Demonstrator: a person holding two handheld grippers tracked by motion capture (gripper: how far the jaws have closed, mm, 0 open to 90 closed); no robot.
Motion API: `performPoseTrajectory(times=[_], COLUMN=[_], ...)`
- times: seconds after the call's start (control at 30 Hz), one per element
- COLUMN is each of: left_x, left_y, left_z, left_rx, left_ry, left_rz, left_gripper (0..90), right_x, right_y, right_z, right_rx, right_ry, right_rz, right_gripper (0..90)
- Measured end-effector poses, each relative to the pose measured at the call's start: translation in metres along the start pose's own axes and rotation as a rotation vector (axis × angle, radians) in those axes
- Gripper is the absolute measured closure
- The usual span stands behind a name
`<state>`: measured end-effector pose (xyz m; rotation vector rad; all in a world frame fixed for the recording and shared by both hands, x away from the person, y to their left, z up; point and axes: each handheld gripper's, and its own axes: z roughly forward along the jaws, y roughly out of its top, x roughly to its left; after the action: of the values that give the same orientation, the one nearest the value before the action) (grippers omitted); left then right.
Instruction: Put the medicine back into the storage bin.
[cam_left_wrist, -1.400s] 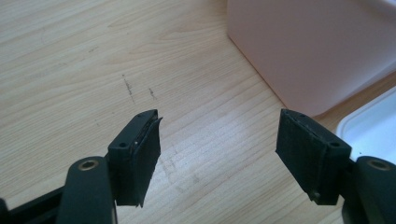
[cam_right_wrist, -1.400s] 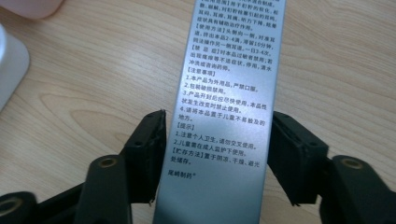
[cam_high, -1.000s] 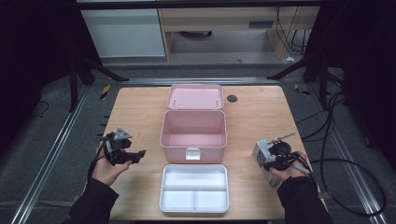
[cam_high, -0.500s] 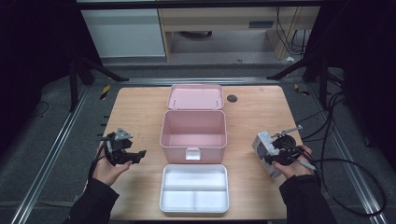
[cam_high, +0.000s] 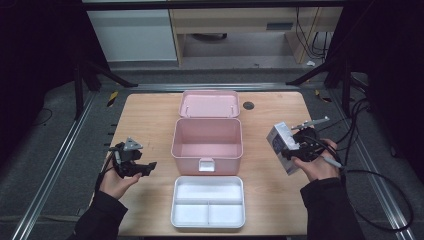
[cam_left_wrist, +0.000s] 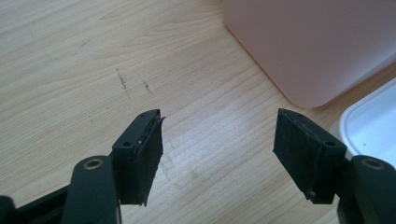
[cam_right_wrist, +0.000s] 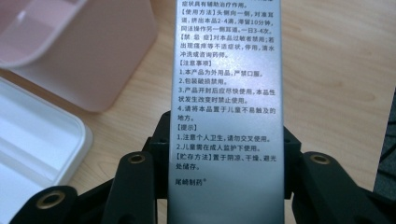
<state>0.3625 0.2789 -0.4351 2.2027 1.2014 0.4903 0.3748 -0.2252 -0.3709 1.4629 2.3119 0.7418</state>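
Your silver carton (cam_right_wrist: 225, 93), printed with black text, clamped upright in your right hand-held gripper (cam_high: 291, 148), raised above the worktop (cam_high: 150, 120)

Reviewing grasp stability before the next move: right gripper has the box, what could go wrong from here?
1. The right gripper clamps the grey medicine box near one end; most of it sticks out past the jaws, so it may pivot or slip.
2. That long overhang could clip the pink bin rim on entry.
3. The left gripper hangs open beside the bin, bracing nothing, so the bin might slide.
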Motion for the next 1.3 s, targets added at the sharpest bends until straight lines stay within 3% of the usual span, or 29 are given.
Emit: performPoseTrajectory(times=[0.23,0.67,1.3], left_x=[0.0,0.001,0.003], left_y=[0.0,0.0,0.0], left_z=[0.0,-0.001,-0.003], left_rx=[0.001,-0.001,-0.001], left_ry=[-0.002,0.001,0.007], left_rz=[-0.001,0.001,0.007], left_gripper=[32.9,32.8,32.7], right_x=[0.014,0.032,0.083], right_y=[0.032,0.082,0.134], right_z=[-0.01,-0.015,0.01], right_rx=[-0.04,-0.065,-0.086], right_ry=[0.022,0.062,0.158], right_rz=[-0.041,-0.104,-0.23], right_gripper=[56.4,56.5,56.5])
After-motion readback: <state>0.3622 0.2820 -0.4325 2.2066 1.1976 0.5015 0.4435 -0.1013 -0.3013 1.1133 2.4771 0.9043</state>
